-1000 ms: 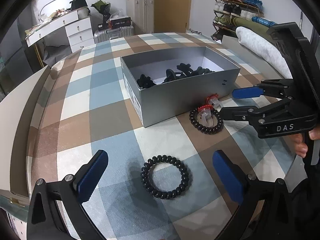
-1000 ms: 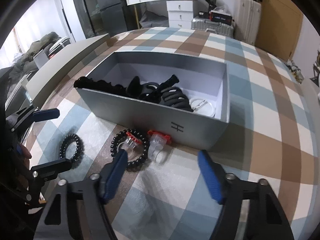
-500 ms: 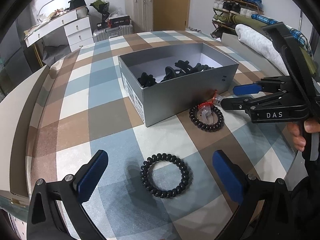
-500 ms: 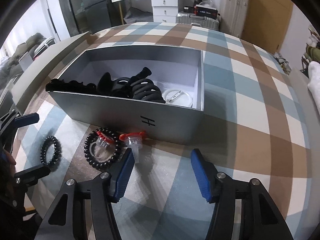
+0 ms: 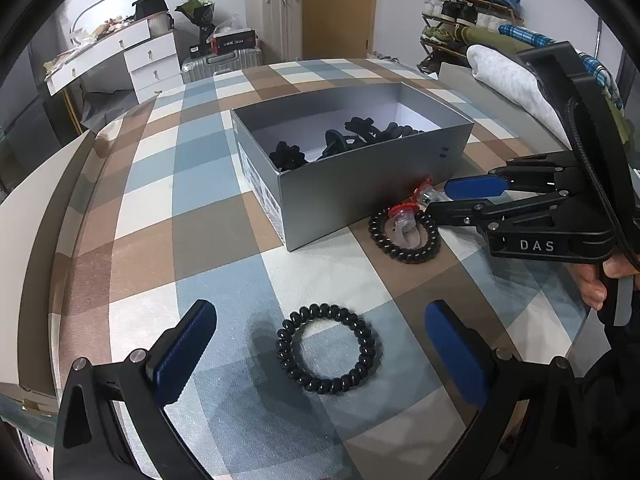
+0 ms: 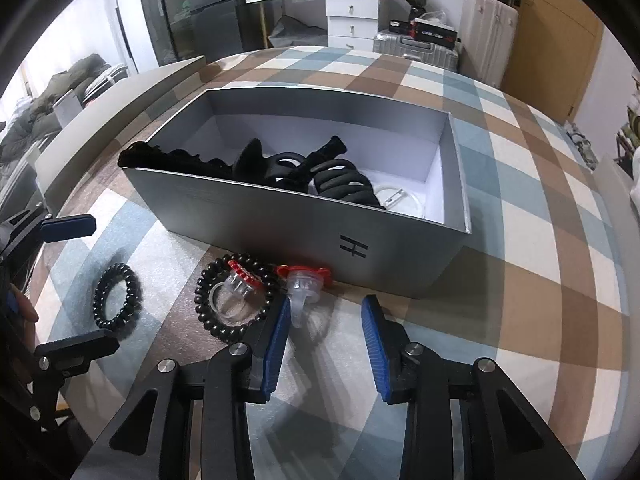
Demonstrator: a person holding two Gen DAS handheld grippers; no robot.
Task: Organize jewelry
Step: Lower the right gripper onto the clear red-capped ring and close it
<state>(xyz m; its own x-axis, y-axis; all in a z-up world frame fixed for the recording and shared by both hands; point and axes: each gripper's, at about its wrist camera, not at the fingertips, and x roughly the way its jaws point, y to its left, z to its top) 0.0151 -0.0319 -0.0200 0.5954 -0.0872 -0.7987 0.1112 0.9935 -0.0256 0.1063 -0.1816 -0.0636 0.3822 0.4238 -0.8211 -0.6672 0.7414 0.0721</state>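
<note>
The right gripper (image 6: 324, 334), jaws just narrowing, unclosed, reaches a clear red-topped plastic ring (image 6: 303, 286) touching its left finger (image 6: 275, 346); off-centre, it may skid away. The left gripper (image 5: 320, 354) stands wide over a black coil bracelet (image 5: 329, 349).

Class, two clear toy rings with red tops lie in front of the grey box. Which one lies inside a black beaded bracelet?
The ring farther from the right gripper lies inside the bracelet. The other ring lies on bare cloth against the box, outside any bracelet.
</note>
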